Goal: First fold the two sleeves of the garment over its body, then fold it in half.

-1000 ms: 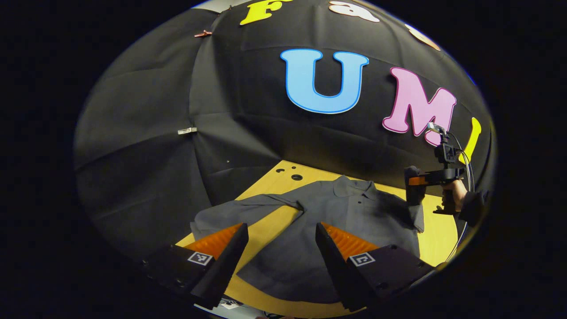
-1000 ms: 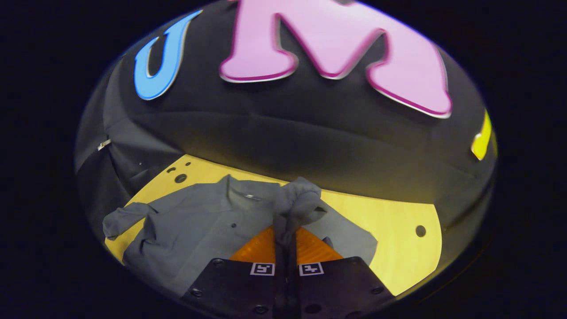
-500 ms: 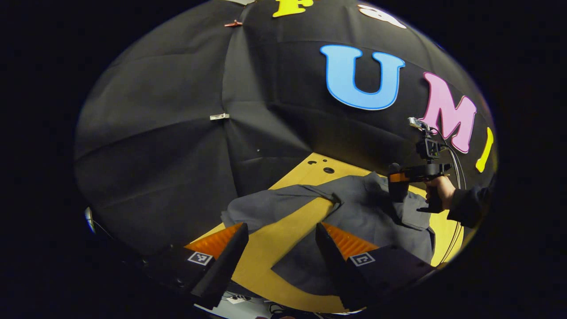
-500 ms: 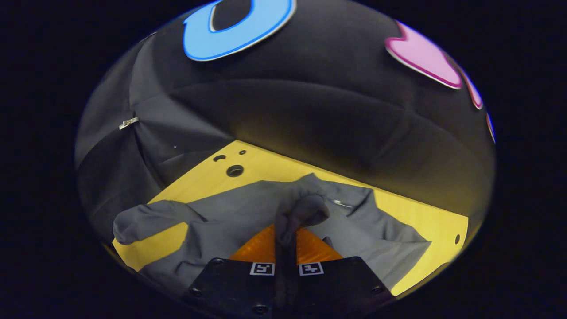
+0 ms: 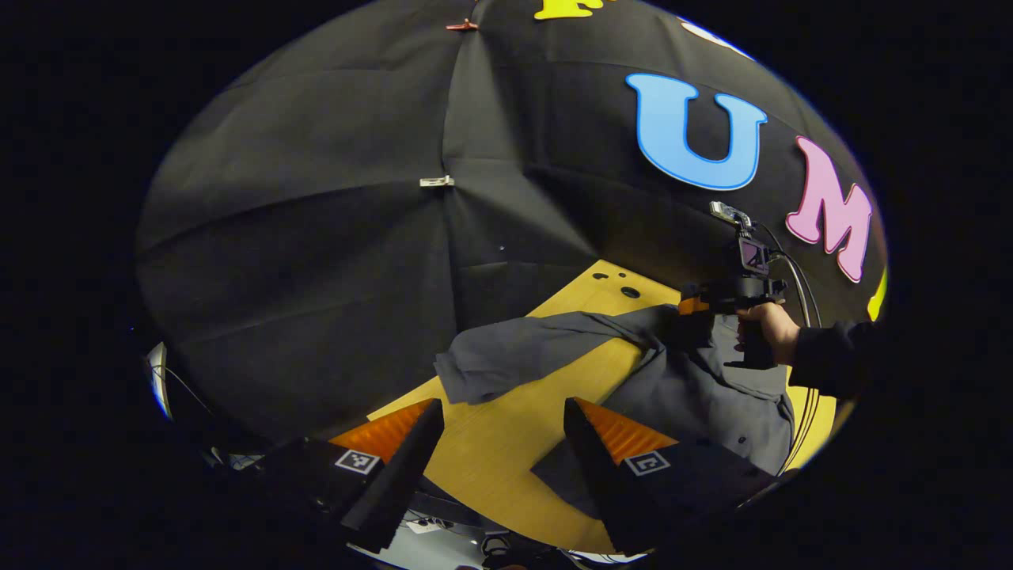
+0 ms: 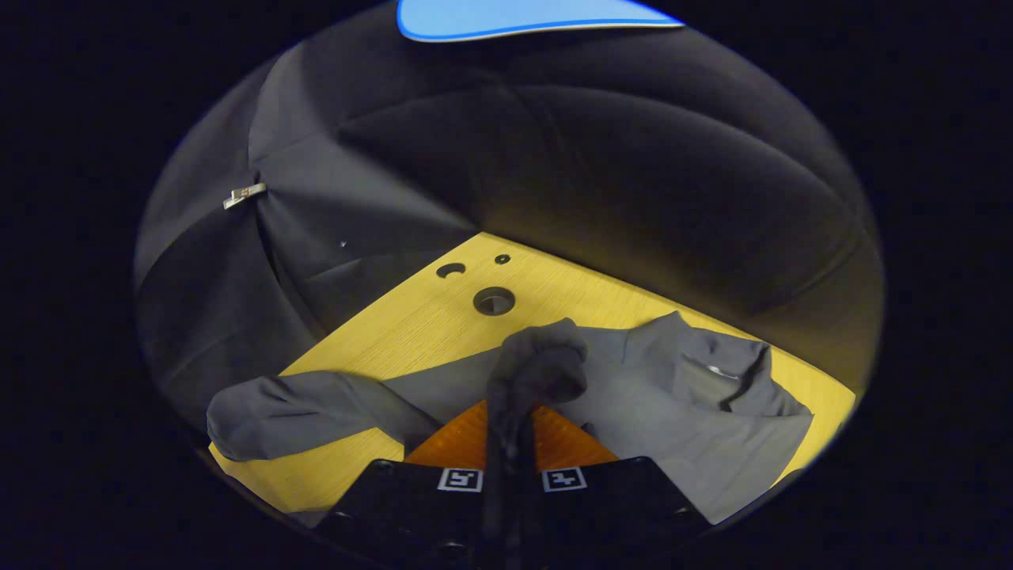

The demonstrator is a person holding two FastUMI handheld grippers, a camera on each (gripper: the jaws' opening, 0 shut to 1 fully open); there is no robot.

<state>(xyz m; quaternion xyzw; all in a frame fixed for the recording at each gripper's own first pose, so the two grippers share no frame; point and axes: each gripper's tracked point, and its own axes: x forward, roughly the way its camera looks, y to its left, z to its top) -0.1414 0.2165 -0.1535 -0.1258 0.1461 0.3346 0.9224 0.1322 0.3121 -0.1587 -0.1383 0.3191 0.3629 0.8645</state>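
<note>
A dark grey long-sleeved shirt (image 5: 696, 396) lies on the yellow wooden table (image 5: 506, 443), collar toward the booth wall. Its left sleeve (image 5: 514, 356) stretches flat out to the side. My right gripper (image 6: 510, 412) is shut on the cuff (image 6: 542, 368) of the other sleeve, which bunches above its tips over the shirt's body (image 6: 673, 419). In the left gripper view that gripper (image 5: 692, 313) and the hand (image 5: 772, 324) holding it hover over the shirt's upper part. My left gripper (image 5: 498, 419) is open above the table, between the outstretched sleeve and the shirt's hem, holding nothing.
Several round holes (image 6: 493, 301) sit in the table near its far corner. The black cloth wall (image 5: 356, 237) rises close behind the table. The table's near edge (image 5: 475, 522) runs just below my left gripper, with cables under it.
The right gripper has carried the sleeve cuff leftwards across the shirt's body, past the collar. The left gripper has swung left and now looks at the outstretched sleeve, still open.
</note>
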